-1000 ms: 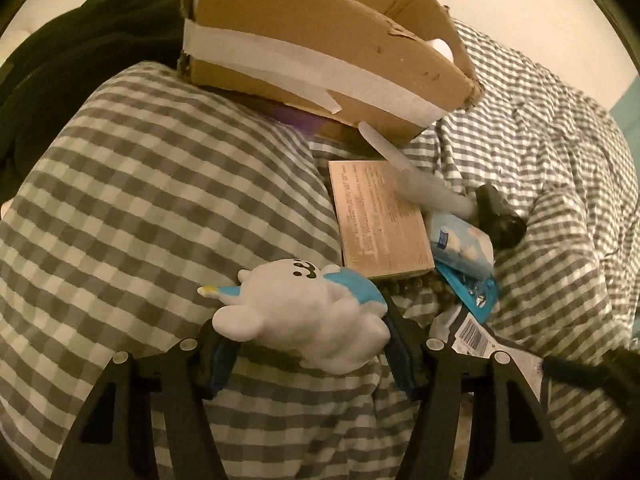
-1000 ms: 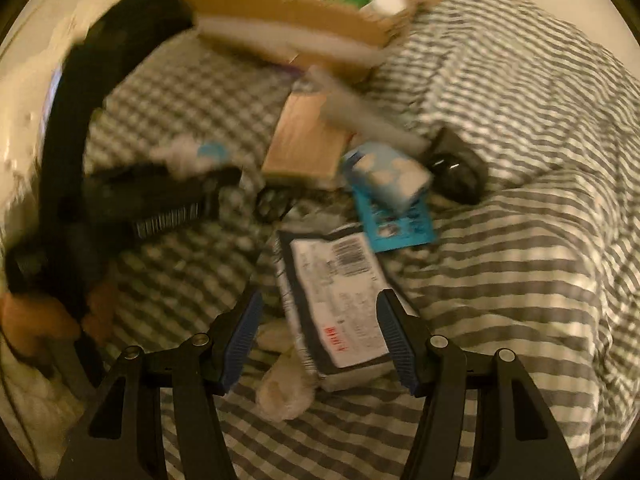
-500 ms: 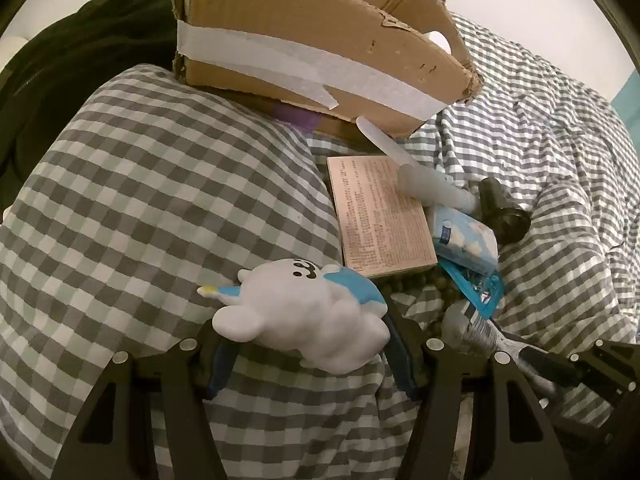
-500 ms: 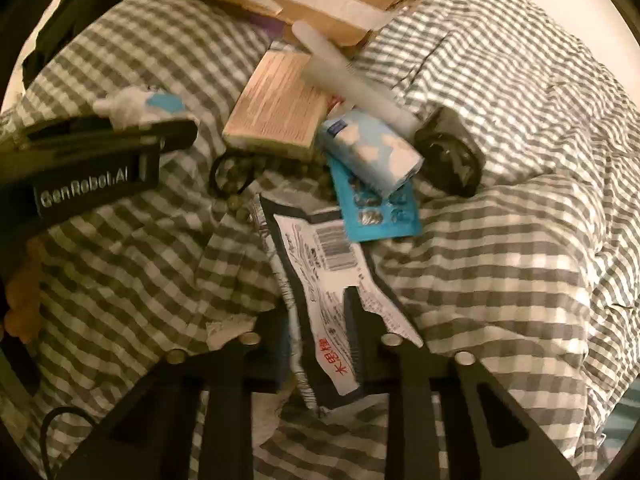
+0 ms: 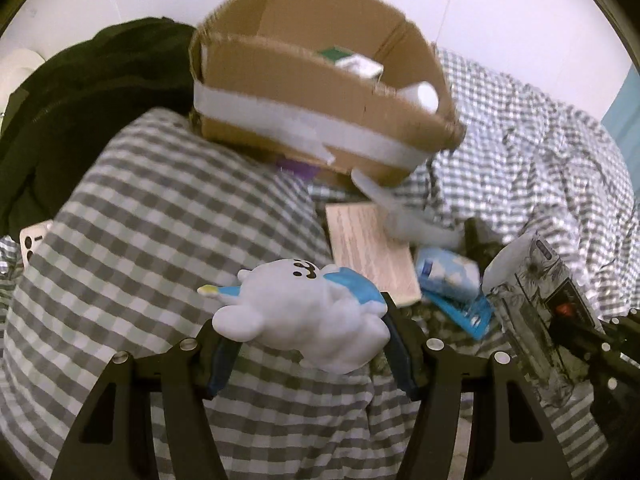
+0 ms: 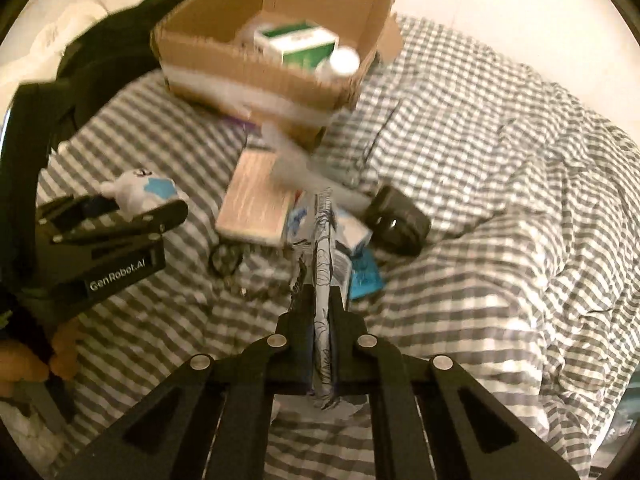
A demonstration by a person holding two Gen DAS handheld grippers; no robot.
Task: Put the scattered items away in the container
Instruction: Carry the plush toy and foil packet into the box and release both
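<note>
My left gripper (image 5: 308, 338) is shut on a white and blue plush toy (image 5: 304, 320) and holds it above the checked bedding; it also shows in the right wrist view (image 6: 140, 190). My right gripper (image 6: 320, 308) is shut on a flat black and white packet (image 6: 324, 264), held edge-on and lifted; the packet also shows in the left wrist view (image 5: 536, 288). The cardboard box (image 5: 320, 116) stands at the back on the bed, also in the right wrist view (image 6: 264, 60), with a green and white carton (image 6: 298, 42) and a white bottle (image 6: 344, 60) inside.
In front of the box lie a tan booklet (image 6: 256, 204), a frosted tube (image 6: 304, 172), a blue and white pack (image 5: 448, 272), a blue blister card (image 6: 364, 276), a black device (image 6: 398, 220) and a black hair tie (image 6: 226, 258). Dark clothing (image 5: 80, 120) lies back left.
My right gripper closed on the packet and lifted it off the bedding, turning it edge-on. Both grippers rose, so the box's inside now shows. The left gripper kept hold of the plush toy.
</note>
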